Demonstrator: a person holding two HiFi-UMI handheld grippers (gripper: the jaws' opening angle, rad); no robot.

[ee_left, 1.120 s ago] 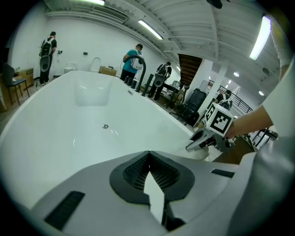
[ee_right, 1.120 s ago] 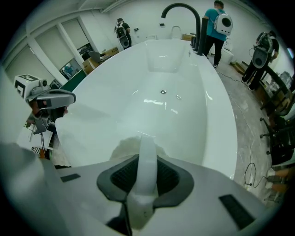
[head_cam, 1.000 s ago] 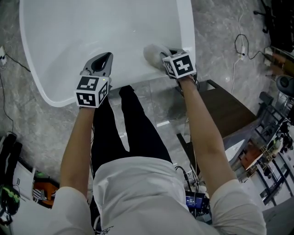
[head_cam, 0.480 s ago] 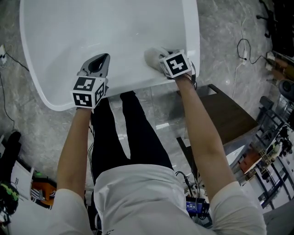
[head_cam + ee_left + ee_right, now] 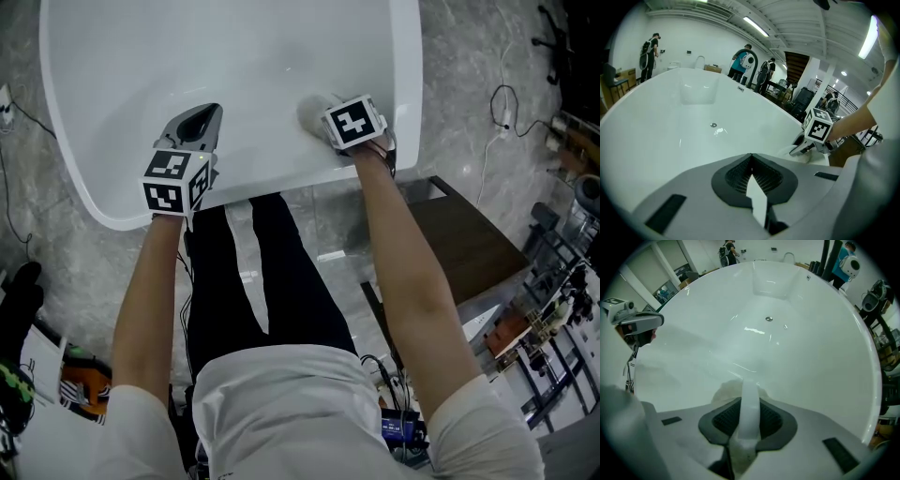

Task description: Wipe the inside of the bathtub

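Observation:
A white bathtub [image 5: 187,56] fills the top of the head view; its drain [image 5: 769,319] lies at the bottom, far ahead of both grippers. My right gripper [image 5: 328,117] reaches over the near rim and is shut on a pale grey cloth [image 5: 312,109], which bunches against the inner wall just past the jaws. In the right gripper view the cloth [image 5: 733,390] shows beyond the gripper [image 5: 749,386]. My left gripper [image 5: 206,117] hovers above the near rim to the left, shut with nothing in it; from its own view the left gripper [image 5: 751,157] points into the tub.
Grey marble floor surrounds the tub. A dark wooden bench [image 5: 459,234] stands at the right beside my right arm, with cables [image 5: 502,103] and a rack [image 5: 562,281] beyond it. Several people [image 5: 649,51] stand far behind the tub.
The right gripper has slid the cloth a little farther up the inner wall and to the right. The left gripper drifted slightly left, still shut.

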